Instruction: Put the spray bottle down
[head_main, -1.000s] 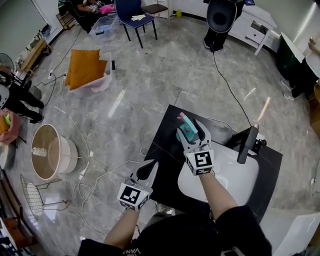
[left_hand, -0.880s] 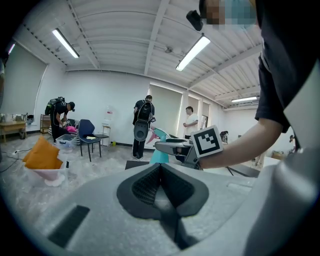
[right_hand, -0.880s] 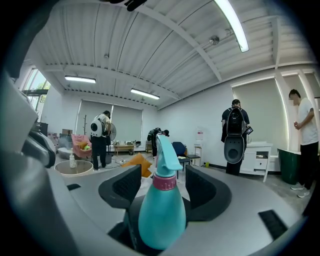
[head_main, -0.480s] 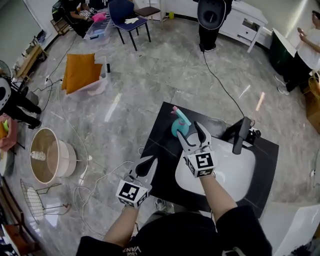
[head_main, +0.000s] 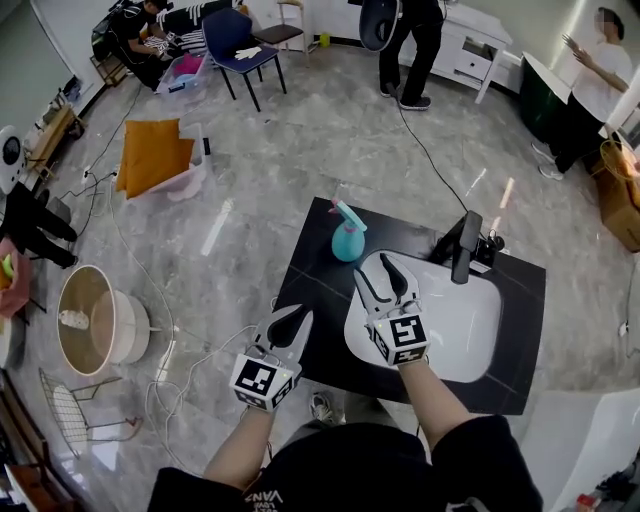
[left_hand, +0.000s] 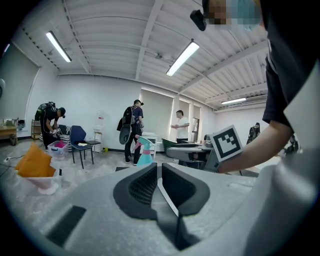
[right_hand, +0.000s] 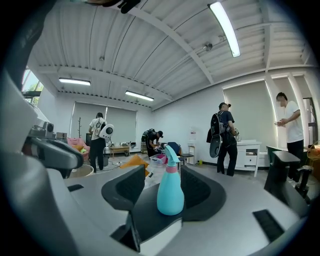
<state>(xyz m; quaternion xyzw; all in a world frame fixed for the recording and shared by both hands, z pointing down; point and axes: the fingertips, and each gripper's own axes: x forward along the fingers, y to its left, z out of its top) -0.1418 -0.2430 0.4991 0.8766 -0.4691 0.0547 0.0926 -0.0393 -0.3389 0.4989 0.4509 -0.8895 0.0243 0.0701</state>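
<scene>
The teal spray bottle (head_main: 347, 238) with a pink collar stands upright on the far left part of the black countertop (head_main: 318, 275). My right gripper (head_main: 378, 270) hovers over the near edge of the white sink, a short way back from the bottle and not touching it. Its jaws are open and have just been closing, with nothing between them. In the right gripper view the bottle (right_hand: 170, 197) stands ahead of the right gripper (right_hand: 162, 192). My left gripper (head_main: 293, 322) is shut and empty at the counter's left edge. In the left gripper view, the bottle (left_hand: 145, 152) shows far beyond the left gripper (left_hand: 159, 175).
A white sink basin (head_main: 470, 320) with a black faucet (head_main: 465, 245) fills the counter's right half. On the floor to the left lie cables (head_main: 190, 350), a round drum-shaped shade (head_main: 95, 320) and an orange cushion (head_main: 150, 155). People stand at the back and right.
The right gripper was round the bottle; it has let go and drawn back toward me over the sink. The bottle stays standing on the counter. The left gripper shifted slightly.
</scene>
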